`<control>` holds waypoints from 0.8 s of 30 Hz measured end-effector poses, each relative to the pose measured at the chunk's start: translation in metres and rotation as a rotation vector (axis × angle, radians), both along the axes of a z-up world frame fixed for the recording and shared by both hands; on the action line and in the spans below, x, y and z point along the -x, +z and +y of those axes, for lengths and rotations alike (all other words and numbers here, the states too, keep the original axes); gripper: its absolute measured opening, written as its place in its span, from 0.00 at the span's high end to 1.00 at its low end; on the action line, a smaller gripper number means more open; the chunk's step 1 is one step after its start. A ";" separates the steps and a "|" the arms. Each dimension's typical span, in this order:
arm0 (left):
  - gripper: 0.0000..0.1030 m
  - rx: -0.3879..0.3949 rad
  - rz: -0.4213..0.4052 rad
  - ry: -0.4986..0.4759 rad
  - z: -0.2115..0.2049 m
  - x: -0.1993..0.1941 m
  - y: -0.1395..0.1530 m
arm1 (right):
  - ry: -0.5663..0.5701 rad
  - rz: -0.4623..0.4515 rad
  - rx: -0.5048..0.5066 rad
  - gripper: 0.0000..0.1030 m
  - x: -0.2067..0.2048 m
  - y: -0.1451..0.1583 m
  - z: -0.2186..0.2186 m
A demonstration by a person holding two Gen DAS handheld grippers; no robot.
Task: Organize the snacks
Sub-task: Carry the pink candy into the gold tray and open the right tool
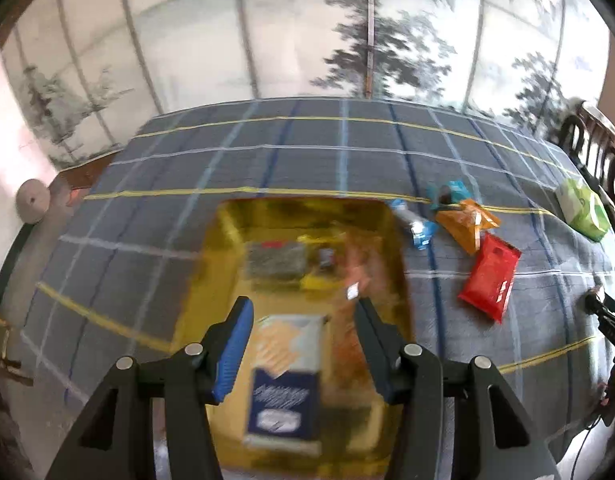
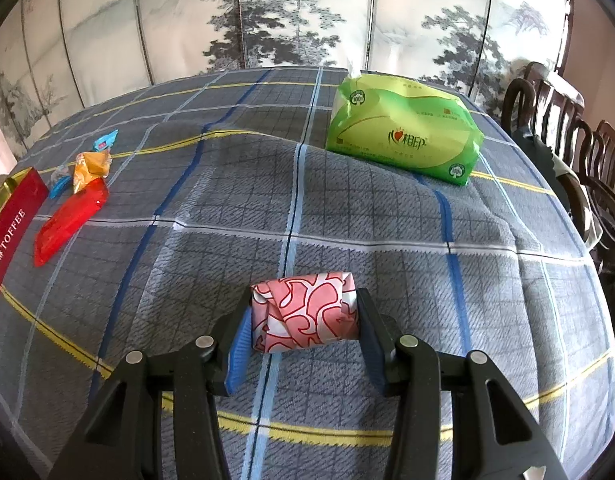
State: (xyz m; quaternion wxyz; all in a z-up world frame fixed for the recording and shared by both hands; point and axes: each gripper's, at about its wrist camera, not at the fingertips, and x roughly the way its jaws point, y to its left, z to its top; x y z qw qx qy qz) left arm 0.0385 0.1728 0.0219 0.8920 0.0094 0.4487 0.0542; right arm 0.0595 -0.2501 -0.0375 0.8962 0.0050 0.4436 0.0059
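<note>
My left gripper (image 1: 302,302) hangs open above a gold-lined box (image 1: 227,220), with nothing pressed between its fingers. Beneath it a blue-and-white packet (image 1: 285,380) lies in the box among other blurred snacks. On the cloth to the right of the box are a red packet (image 1: 491,280), an orange packet (image 1: 465,222) and a blue candy (image 1: 413,226). My right gripper (image 2: 304,300) is shut on a pink-and-red wrapped snack (image 2: 307,312), low over the checked tablecloth. In the right wrist view the red packet (image 2: 71,220) and the box's red side (image 2: 7,240) sit far left.
A green tissue pack (image 2: 403,136) stands on the cloth beyond the right gripper. Dark wooden chairs (image 2: 567,128) line the table's right edge. A painted folding screen (image 2: 291,20) closes off the back. The blue checked tablecloth (image 2: 187,220) lies wrinkled in places.
</note>
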 end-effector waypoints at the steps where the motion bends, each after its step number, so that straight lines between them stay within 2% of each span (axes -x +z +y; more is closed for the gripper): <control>1: 0.48 -0.003 -0.002 0.013 0.007 0.007 0.000 | -0.002 -0.001 -0.004 0.58 0.001 0.000 -0.001; 4: 0.48 -0.028 0.015 0.017 0.016 0.023 -0.002 | -0.012 -0.006 -0.024 0.58 0.007 0.000 -0.003; 7: 0.48 -0.106 0.018 0.024 0.016 0.039 -0.005 | -0.022 -0.003 -0.055 0.58 0.012 0.001 -0.004; 9: 0.48 -0.128 0.006 0.026 0.015 0.047 -0.005 | -0.021 -0.004 -0.072 0.58 0.016 0.003 -0.002; 13: 0.48 -0.091 0.004 0.021 0.019 0.057 -0.003 | 0.030 -0.048 -0.126 0.58 0.029 0.023 0.019; 16: 0.48 -0.079 -0.002 0.023 0.020 0.059 -0.001 | 0.093 -0.084 -0.149 0.58 0.032 0.039 0.044; 24: 0.48 -0.055 0.002 0.027 0.025 0.064 0.001 | 0.402 -0.156 -0.227 0.58 0.045 0.087 0.163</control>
